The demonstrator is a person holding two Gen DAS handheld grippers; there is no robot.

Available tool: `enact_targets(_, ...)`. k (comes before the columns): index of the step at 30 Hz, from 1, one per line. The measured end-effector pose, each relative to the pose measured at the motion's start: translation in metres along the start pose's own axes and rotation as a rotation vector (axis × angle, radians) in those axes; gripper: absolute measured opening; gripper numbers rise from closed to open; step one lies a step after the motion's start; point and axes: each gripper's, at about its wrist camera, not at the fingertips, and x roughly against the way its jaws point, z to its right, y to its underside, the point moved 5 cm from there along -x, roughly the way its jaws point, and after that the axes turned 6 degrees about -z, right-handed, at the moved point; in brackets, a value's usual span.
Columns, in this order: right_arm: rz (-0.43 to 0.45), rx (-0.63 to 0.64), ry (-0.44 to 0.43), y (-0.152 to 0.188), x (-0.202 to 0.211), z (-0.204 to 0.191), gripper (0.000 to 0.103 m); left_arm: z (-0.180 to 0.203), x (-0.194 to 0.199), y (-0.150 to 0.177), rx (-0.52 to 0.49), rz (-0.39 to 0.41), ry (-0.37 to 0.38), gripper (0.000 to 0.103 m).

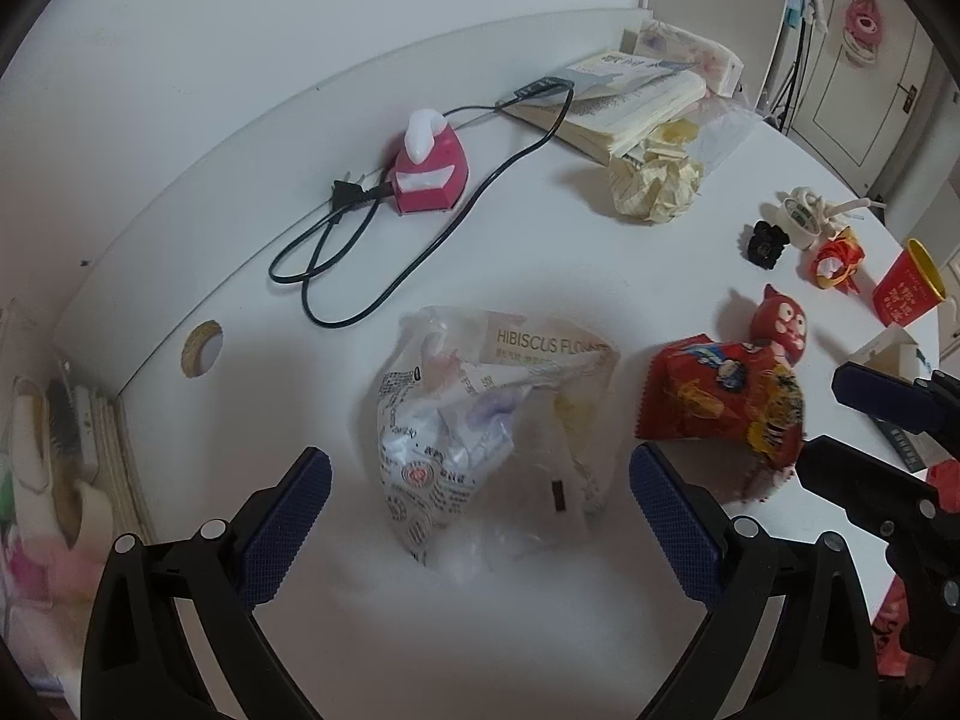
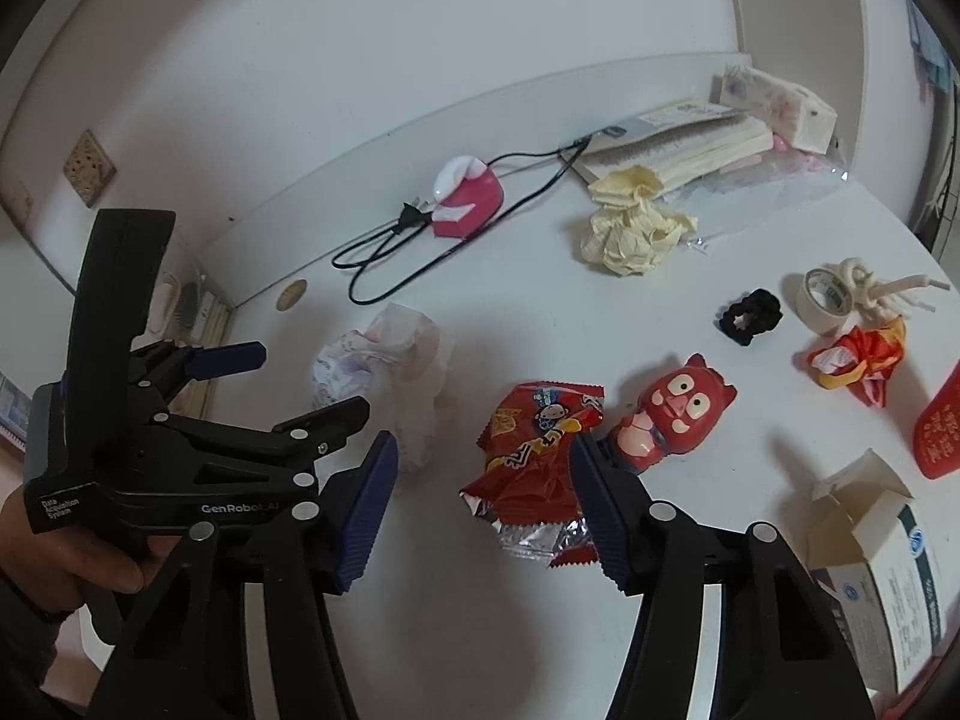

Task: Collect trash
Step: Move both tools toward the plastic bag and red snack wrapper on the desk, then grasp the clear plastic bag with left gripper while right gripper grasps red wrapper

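Both grippers' jaws stand released: left gripper straddles the clear crinkled bag mid-table, right gripper the red snack wrapper — light, slippery; pinch a bunched fold.

Surface: white, with many things on it.
Left gripper: jaws wide apart, one on each side of the clear plastic bag, not touching it.
Red snack wrapper: just right of the bag, at the tips of the right gripper.
Red toy figure: behind the wrapper.
Crumpled yellow paper: near the open book.
Pink gadget: near the back, beside a black cord.
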Motion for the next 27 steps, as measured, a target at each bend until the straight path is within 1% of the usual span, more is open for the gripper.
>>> enact_targets(2, -0.015, -0.005, 0.008, -0.002, -0.013, 0.002, 0.057, -0.003, -0.011, -0.002, -0.005, -0.018, 0.01, 0.098)
enact_targets(5, -0.042, -0.008, 0.021, -0.002, -0.027, 0.003, 0.052, -0.007, -0.022, -0.004, -0.007, -0.025, 0.027, 0.098)
enact_targets(7, -0.062, -0.024, 0.026, 0.001, -0.036, 0.007, 0.051, -0.008, -0.029, -0.005, -0.006, -0.029, 0.062, 0.098)
enact_targets(10, -0.087, -0.039, 0.03, 0.007, -0.047, 0.01, 0.045, -0.008, -0.04, -0.006, -0.021, -0.033, 0.081, 0.098)
enact_targets(11, -0.093, -0.041, 0.025, 0.008, -0.051, 0.01, 0.043, -0.007, -0.043, -0.006, -0.026, -0.032, 0.086, 0.096)
enact_targets(12, -0.091, -0.04, 0.025, 0.009, -0.052, 0.009, 0.042, -0.005, -0.045, -0.006, -0.032, -0.033, 0.095, 0.086)
enact_targets(13, -0.088, -0.036, 0.026, 0.009, -0.053, 0.008, 0.042, -0.004, -0.048, -0.006, -0.041, -0.039, 0.103, 0.084)
enact_targets(15, -0.086, -0.03, 0.03, 0.009, -0.055, 0.007, 0.038, -0.004, -0.055, -0.006, -0.049, -0.04, 0.1, 0.083)
enact_targets(20, -0.097, -0.041, 0.025, 0.007, -0.065, 0.008, 0.029, -0.001, -0.059, -0.004, -0.087, -0.032, 0.068, 0.064)
enact_targets(22, -0.101, -0.036, 0.019, 0.007, -0.068, 0.007, 0.026, -0.002, -0.059, -0.004, -0.082, -0.026, 0.071, 0.045)
enact_targets(24, -0.104, -0.021, 0.013, 0.007, -0.07, 0.006, 0.022, -0.004, -0.058, -0.004, -0.084, -0.017, 0.068, 0.033)
enact_targets(26, -0.105, -0.013, 0.006, 0.006, -0.071, 0.004, 0.022, -0.006, -0.057, -0.004, -0.07, -0.023, 0.098, 0.025)
enact_targets(27, -0.103, -0.01, 0.0, 0.006, -0.071, 0.003, 0.021, -0.007, -0.056, -0.003, -0.061, -0.026, 0.113, 0.02)
